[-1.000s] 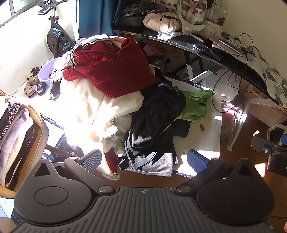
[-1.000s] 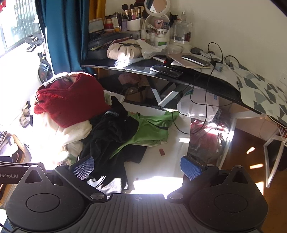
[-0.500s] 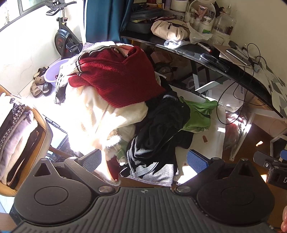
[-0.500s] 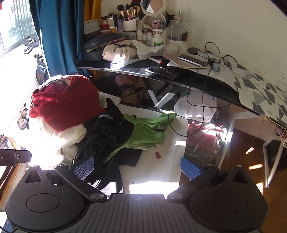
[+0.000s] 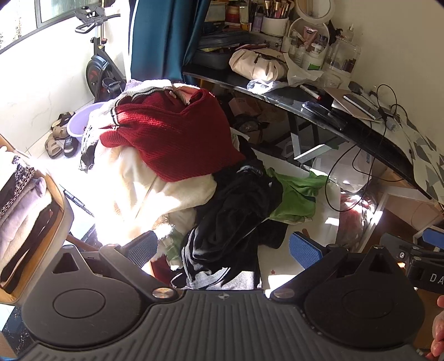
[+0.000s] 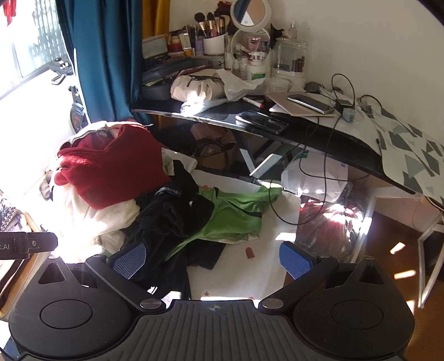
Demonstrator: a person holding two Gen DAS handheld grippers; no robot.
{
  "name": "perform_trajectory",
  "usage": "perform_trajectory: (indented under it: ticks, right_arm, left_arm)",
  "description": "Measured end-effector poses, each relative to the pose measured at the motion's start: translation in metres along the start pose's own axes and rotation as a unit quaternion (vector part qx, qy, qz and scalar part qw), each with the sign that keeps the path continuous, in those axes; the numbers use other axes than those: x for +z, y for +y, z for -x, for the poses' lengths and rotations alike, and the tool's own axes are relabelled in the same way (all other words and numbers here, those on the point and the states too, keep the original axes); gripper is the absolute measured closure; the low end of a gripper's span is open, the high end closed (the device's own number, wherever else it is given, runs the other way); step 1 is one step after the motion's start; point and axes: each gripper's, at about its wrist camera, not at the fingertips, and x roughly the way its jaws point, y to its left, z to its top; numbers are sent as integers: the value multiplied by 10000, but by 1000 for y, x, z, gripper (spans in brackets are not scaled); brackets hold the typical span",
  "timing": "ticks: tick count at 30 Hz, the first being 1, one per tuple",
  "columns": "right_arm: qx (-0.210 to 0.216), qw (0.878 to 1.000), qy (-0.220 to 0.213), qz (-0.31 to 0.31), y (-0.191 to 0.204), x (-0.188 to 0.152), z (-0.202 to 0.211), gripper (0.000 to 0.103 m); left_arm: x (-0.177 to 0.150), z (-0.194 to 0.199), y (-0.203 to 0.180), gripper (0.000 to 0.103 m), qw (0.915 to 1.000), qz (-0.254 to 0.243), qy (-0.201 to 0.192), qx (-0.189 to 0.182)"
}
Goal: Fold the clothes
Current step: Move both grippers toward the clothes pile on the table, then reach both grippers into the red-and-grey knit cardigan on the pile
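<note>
left gripper (image 5: 223,247) wide open, empty, over crumpled black garment (image 5: 236,211) | right gripper (image 6: 212,259) wide open, empty | chunky red knit sweater (image 5: 177,138) far-left atop pile

Hard sunlight is admitted from the window (image 5: 50,19) upper left; cream fabric (image 5: 130,194) beyond the jaws is overexposed; edges are bent.

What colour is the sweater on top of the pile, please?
Dark red sweater, clearest in the left wrist view.

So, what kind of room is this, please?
Most likely a bedroom or dressing corner at home. A black desk carries makeup brushes and a round mirror, a pile of unfolded clothes lies in front, and an exercise bike stands by the window.
</note>
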Motion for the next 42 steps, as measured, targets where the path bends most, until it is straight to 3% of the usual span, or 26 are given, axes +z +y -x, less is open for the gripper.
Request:
perform_trajectory:
  ticks: [3, 10, 21, 25, 33, 39, 42]
  right_arm:
    - [2, 9999, -97, 73, -1, 2, -1, 1]
    - [186, 9998, -65, 3, -13, 3, -7, 1]
    - [250, 9993, 263, -117, -26, -6, -25, 1]
    - [316, 9991, 145, -224, -25, -6, -32, 1]
    - [141, 9990, 99, -420, -5, 3, -60, 1]
    - [-213, 9989, 316, -290, 36, 18, -98, 1]
    - [-320, 9973, 395, -527, 64, 26, -118, 1]
  left_arm:
    - [2, 2, -7, 0, 9998, -65, -96, 144]
    - [-3, 1, -5, 0, 9987, 465, -45, -214]
    - [-6, -16, -12, 0, 9991, 374, 100, -182]
    - [-2, -21, -9, 0, 9995, 246, 186, -83]
    - [20, -55, 36, 0, 9986, 328, 385, -135]
    - [55, -98, 73, 0, 9981, -35, 516, -334]
    - [77, -116, 95, 0, 9975, -187, 532, -429]
